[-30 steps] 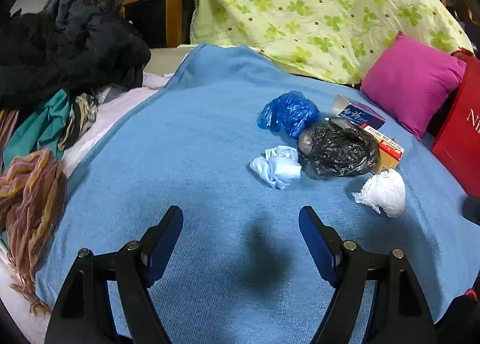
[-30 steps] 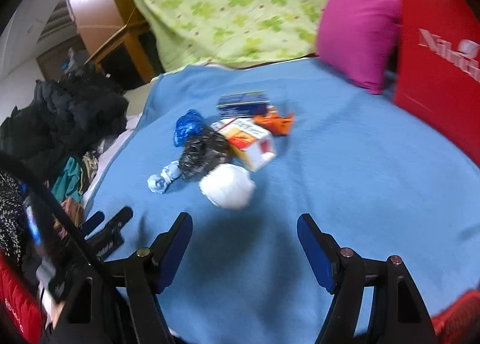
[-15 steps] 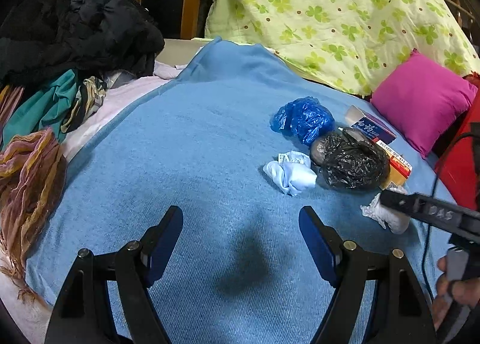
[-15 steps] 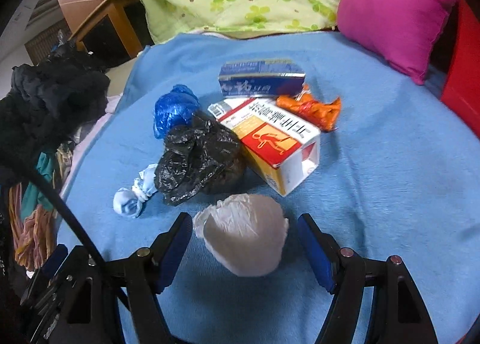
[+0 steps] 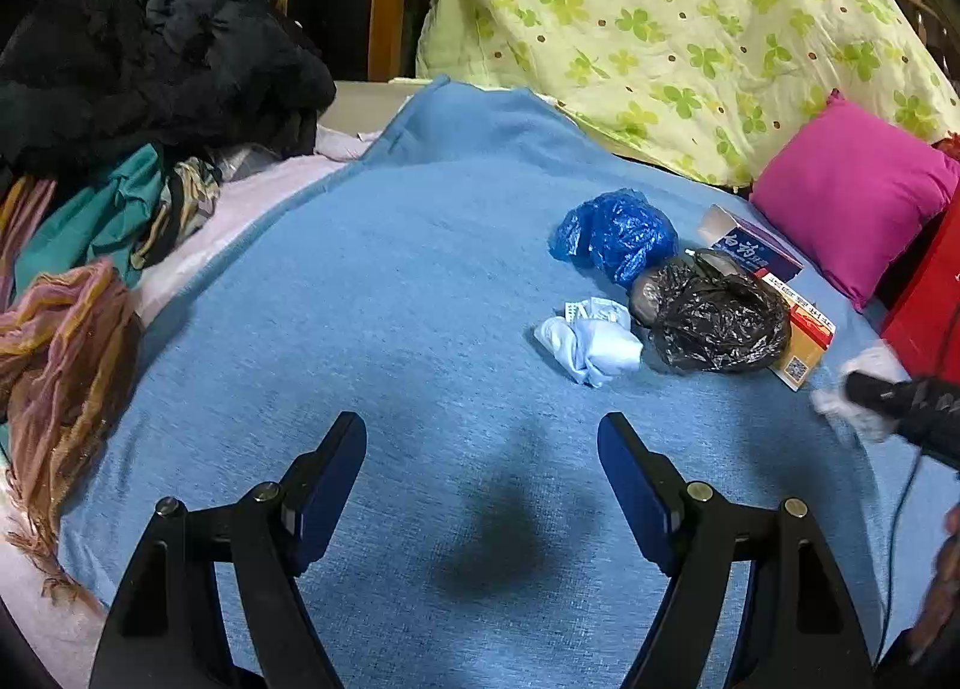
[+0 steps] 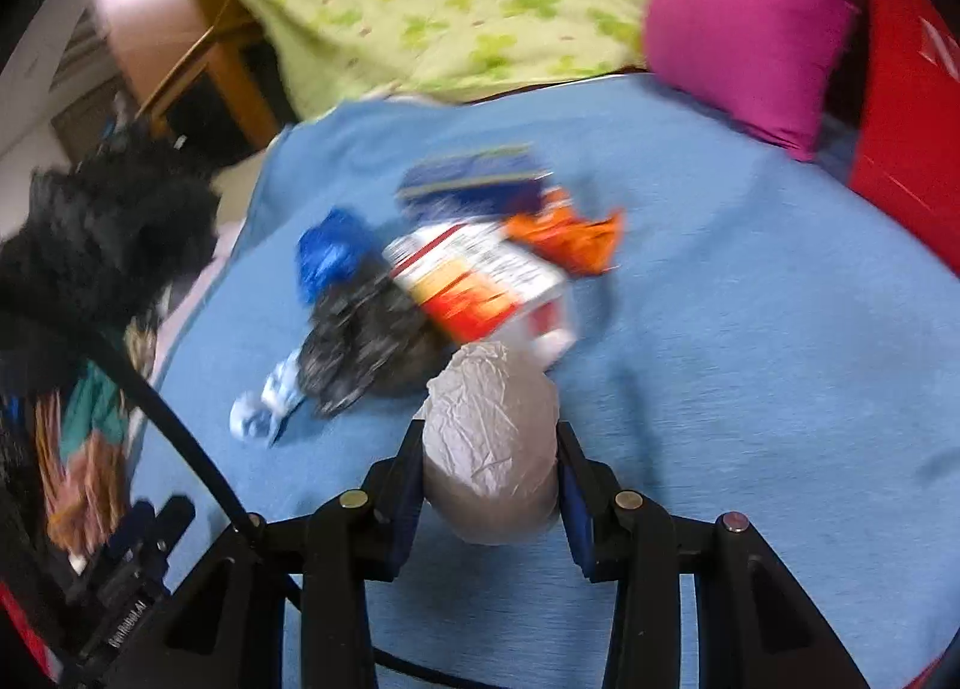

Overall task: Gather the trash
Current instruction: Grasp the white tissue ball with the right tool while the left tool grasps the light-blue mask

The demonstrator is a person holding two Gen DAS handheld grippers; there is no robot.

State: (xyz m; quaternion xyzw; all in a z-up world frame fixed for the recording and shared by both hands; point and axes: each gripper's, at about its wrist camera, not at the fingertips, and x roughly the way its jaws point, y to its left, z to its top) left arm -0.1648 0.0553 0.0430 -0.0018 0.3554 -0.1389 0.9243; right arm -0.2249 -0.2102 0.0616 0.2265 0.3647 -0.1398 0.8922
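Trash lies on a blue blanket (image 5: pixel 372 293): a blue plastic bag (image 5: pixel 615 233), a black plastic bag (image 5: pixel 714 317), a pale blue crumpled wad (image 5: pixel 591 341), a red and white carton (image 6: pixel 480 281), a dark blue box (image 5: pixel 750 248) and an orange wrapper (image 6: pixel 570 236). My right gripper (image 6: pixel 489 452) is shut on a white crumpled paper ball (image 6: pixel 489 443), lifted a little off the blanket; the ball also shows in the left wrist view (image 5: pixel 864 389). My left gripper (image 5: pixel 483 473) is open and empty, above bare blanket short of the pale blue wad.
A magenta pillow (image 5: pixel 852 191) and a red bag (image 5: pixel 924 293) stand at the right. A green clover quilt (image 5: pixel 660 17) is piled behind. Dark clothes (image 5: pixel 138 59) and scarves (image 5: pixel 60 341) lie along the left edge of the bed.
My right gripper moved in on the white paper ball and shut on it. My left gripper stayed open and shifted slightly.
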